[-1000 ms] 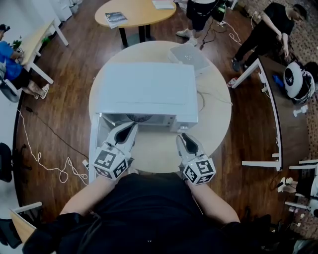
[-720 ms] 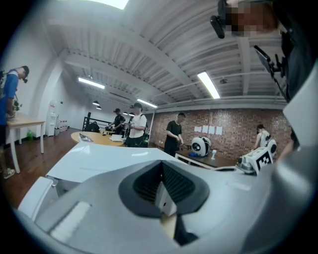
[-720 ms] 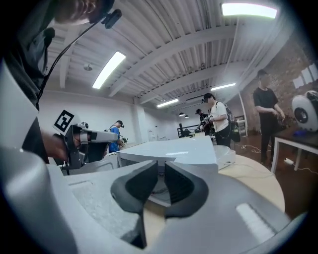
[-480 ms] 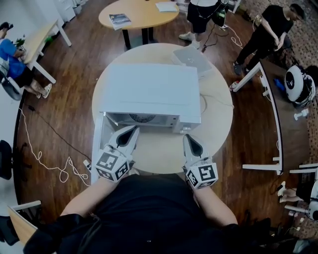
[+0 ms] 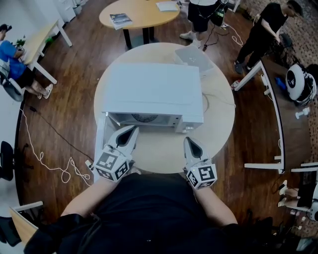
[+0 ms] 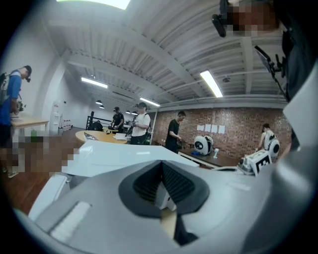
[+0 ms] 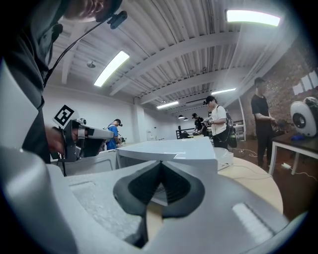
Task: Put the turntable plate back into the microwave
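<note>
The white microwave (image 5: 151, 89) stands on the round table (image 5: 218, 129), its door (image 5: 100, 141) swung open to the left. Inside the cavity, part of the turntable plate (image 5: 144, 118) shows, dark and patterned. My left gripper (image 5: 132, 131) is just in front of the open cavity's left side, shut and empty. My right gripper (image 5: 189, 141) sits in front of the microwave's right corner, also shut on nothing. In the left gripper view the left gripper (image 6: 160, 162) points at the microwave (image 6: 124, 154). In the right gripper view the right gripper (image 7: 160, 162) also points at the microwave (image 7: 174, 149).
A grey laptop-like device (image 5: 194, 57) lies on the table behind the microwave, with a thin cable (image 5: 213, 99) trailing to the right. A wooden oval table (image 5: 139, 12) stands beyond. Several people stand at the back. A white-framed desk (image 5: 271, 99) is at the right.
The right gripper has rolled slightly and its jaws have drawn together. The left gripper has kept its place in front of the cavity.
</note>
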`<state>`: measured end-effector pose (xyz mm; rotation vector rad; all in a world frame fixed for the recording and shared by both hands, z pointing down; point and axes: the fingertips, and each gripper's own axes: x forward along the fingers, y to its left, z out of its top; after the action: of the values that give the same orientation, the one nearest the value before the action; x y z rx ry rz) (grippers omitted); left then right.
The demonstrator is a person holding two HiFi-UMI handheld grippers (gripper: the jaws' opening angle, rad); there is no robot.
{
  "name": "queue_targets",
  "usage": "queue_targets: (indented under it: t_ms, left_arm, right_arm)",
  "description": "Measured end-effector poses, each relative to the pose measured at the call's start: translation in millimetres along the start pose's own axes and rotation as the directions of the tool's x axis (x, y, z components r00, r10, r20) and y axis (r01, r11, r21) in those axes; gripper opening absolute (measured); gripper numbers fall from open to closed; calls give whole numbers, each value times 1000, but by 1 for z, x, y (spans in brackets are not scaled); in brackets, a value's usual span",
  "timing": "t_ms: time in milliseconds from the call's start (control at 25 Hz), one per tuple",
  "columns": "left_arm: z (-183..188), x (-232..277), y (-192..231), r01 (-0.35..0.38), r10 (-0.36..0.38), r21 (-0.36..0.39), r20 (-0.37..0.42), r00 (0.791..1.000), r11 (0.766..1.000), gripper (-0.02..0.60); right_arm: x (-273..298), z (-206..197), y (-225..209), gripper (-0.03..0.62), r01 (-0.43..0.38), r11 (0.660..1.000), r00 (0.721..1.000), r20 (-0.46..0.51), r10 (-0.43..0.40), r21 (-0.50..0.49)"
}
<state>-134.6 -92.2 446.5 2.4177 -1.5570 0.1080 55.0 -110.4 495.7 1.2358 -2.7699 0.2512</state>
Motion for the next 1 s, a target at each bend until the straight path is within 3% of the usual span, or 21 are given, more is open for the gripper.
queue_targets:
  t_ms: [360, 680, 1000]
  left_arm:
    - [4, 11, -6, 36, -36, 4, 0, 999, 999, 3]
    - [1, 10, 6, 8, -8, -30, -7, 1000, 1000, 3]
    - [0, 12, 7, 24, -25, -22, -26, 999, 999, 3]
  right_arm:
    - [6, -4, 4, 2, -6, 1000, 1000, -11, 6, -20]
    - [13, 1, -12, 2, 27, 999, 1000, -3, -27, 22]
    - [20, -4, -11, 2, 37, 999, 999, -16, -37, 25]
